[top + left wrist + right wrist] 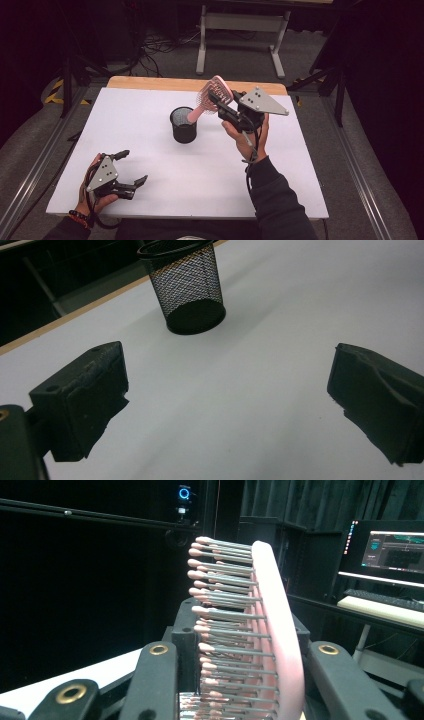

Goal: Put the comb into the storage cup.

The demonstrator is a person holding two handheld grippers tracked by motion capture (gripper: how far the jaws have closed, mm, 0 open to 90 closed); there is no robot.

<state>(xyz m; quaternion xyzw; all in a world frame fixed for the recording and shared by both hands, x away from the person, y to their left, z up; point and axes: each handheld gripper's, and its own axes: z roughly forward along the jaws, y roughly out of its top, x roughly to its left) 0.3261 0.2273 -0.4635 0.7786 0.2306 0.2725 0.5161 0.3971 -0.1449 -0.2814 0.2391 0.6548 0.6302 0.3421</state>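
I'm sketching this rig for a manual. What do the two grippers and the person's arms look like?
Both the left gripper and right gripper are black with blocky jaws, each topped by a grey three-cornered plate with small holes. A cable trails from each. The sleeves are dark, and the left wrist wears a beaded bracelet.

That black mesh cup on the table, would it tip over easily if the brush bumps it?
Probably yes. The mesh cup looks light, being thin wire net, and stands taller than its base. The pink brush, held in the right claw, has its handle inside, so a sideways pull could likely lever it over.
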